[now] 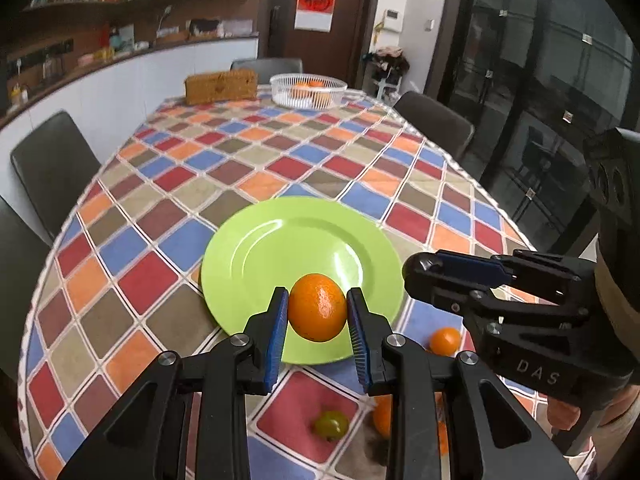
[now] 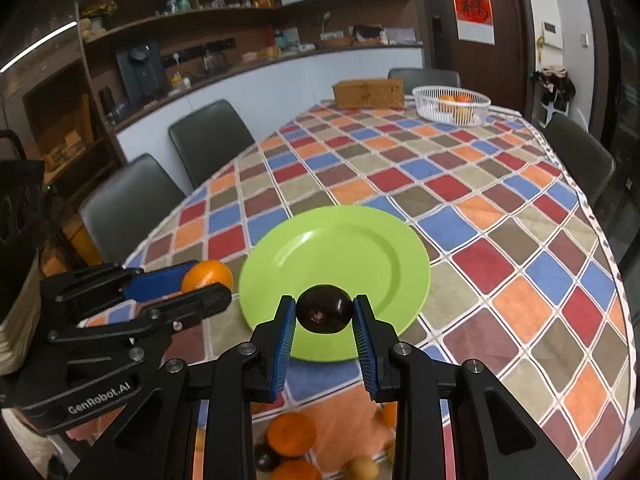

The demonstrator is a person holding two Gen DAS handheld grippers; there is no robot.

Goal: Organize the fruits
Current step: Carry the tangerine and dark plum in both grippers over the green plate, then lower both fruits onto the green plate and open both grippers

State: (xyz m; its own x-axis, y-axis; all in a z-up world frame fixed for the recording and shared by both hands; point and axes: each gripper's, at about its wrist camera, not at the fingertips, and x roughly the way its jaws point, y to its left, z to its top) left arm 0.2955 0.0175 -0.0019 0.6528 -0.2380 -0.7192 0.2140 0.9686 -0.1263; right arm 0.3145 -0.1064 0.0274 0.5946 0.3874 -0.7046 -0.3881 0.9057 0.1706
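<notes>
My left gripper (image 1: 318, 308) is shut on an orange (image 1: 317, 306), held just above the near rim of the green plate (image 1: 280, 240). In the right wrist view that orange (image 2: 207, 275) shows between the left gripper's blue pads, left of the plate (image 2: 340, 256). My right gripper (image 2: 324, 310) is shut on a dark plum (image 2: 324, 309) over the plate's near edge. From the left wrist view the right gripper's body (image 1: 500, 300) sits to the right, its held fruit hidden.
Loose fruit lies on the checked tablecloth below the grippers: a small orange (image 1: 445, 340), a green fruit (image 1: 330, 425), oranges (image 2: 291, 434) and a dark fruit (image 2: 266, 458). A white basket (image 2: 451, 105) with oranges and a brown box (image 2: 368, 93) stand at the far end. Chairs ring the table.
</notes>
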